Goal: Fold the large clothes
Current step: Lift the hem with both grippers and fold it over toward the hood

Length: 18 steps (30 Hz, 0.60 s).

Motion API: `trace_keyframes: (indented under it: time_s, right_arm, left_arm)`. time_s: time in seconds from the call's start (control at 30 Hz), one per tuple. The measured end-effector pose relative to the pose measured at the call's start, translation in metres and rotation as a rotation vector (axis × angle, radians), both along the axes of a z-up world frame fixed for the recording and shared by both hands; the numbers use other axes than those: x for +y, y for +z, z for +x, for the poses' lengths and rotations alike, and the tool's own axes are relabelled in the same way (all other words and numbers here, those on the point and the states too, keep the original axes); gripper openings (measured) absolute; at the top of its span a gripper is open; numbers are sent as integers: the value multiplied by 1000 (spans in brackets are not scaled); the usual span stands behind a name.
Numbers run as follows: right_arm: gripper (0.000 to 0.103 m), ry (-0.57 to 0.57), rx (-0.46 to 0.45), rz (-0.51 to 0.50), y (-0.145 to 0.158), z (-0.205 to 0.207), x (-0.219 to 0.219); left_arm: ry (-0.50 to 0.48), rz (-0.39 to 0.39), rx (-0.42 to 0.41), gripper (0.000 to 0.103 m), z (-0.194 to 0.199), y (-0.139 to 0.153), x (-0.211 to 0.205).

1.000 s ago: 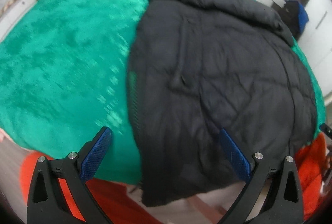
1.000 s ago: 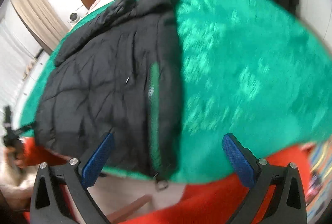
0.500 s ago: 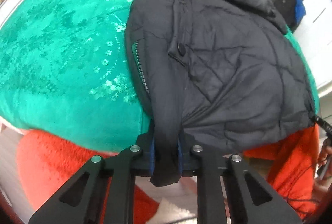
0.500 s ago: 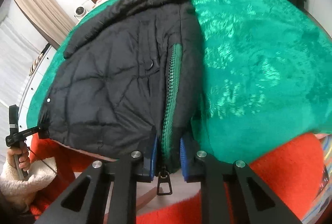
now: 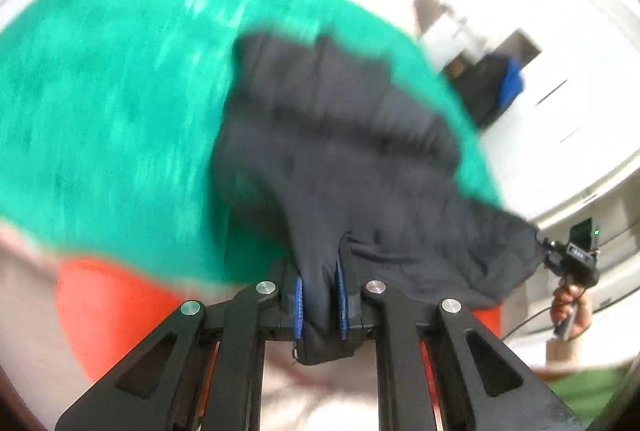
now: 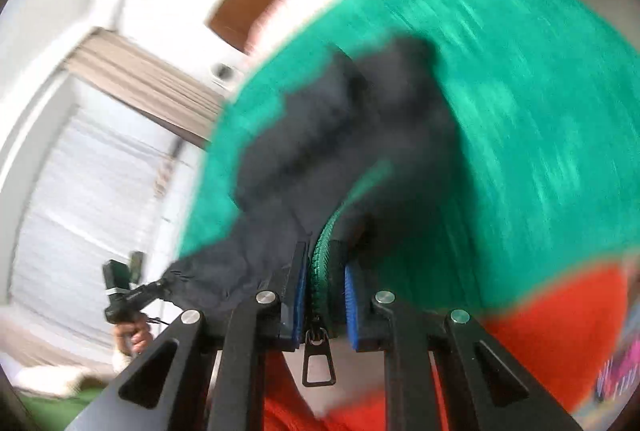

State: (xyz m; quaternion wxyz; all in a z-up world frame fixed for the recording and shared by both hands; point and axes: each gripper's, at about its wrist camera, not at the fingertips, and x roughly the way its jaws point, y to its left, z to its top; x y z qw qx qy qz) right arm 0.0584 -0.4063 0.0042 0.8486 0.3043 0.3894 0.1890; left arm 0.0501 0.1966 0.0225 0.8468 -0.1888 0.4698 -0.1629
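Both claws are clamped on the jacket [image 5: 344, 135], right at its near hem. The left gripper [image 5: 320, 301] has its blue pads [image 5: 298, 305] pinched together on a fold of black fabric, a small tuft poking out behind the jaws. Over on the other side, the right gripper [image 6: 326, 305] is squeezed tight on the green zipper [image 6: 322, 263] edge, with the metal zipper pull [image 6: 318, 361] dangling just below the pads. Each pair of jaws has just been closing, cloth caught between them.

The jacket's hem is up off the bed [image 5: 108, 103], stretched between the two grips at the near edge, while the collar end lies on the green blanket, towards the far edge by the headboard. The picture is blurred, so seams and creases are hard to read. Each view catches the opposite gripper far off at the hem's other corner, a hand [image 6: 134, 337] wrapped round its handle.
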Motion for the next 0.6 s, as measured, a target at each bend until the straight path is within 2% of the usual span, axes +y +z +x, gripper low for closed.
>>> trace_keyframes:
  time_s: [0.07, 0.13, 0.2, 0.23, 0.3, 0.33, 0.37, 0.43, 0.53, 0.6]
  right_arm:
    - [16, 20, -78, -12, 32, 42, 3]
    - [16, 2, -133, -59, 57, 98, 8]
    - [16, -47, -163, -100, 71, 163, 13]
    - [19, -88, -179, -117, 75, 186, 13]
    - [31, -143, -209, -162, 73, 234, 19]
    - [58, -161, -198, -180, 68, 254, 21]
    - [100, -192, -188, -208, 63, 265, 23]
    - [103, -264, -232, -277, 60, 267, 31]
    - [103, -202, -289, -356, 53, 275, 65]
    - [103, -146, -303, -408, 43, 285, 93]
  left_arm:
    - [6, 1, -89, 11, 43, 27, -2]
    - [20, 40, -177, 11, 101, 52, -11]
    - [79, 104, -259, 15, 159, 68, -24]
    - [102, 153, -283, 22, 185, 69, -32]
    - [144, 261, -257, 54, 234, 62, -41]
    - [180, 314, -251, 83, 251, 56, -47]
    - [221, 358, -267, 95, 263, 51, -51]
    - [233, 374, -284, 96, 269, 44, -58]
    - [163, 369, -287, 98, 270, 20, -81]
    - [109, 416, -300, 98, 281, 4, -106]
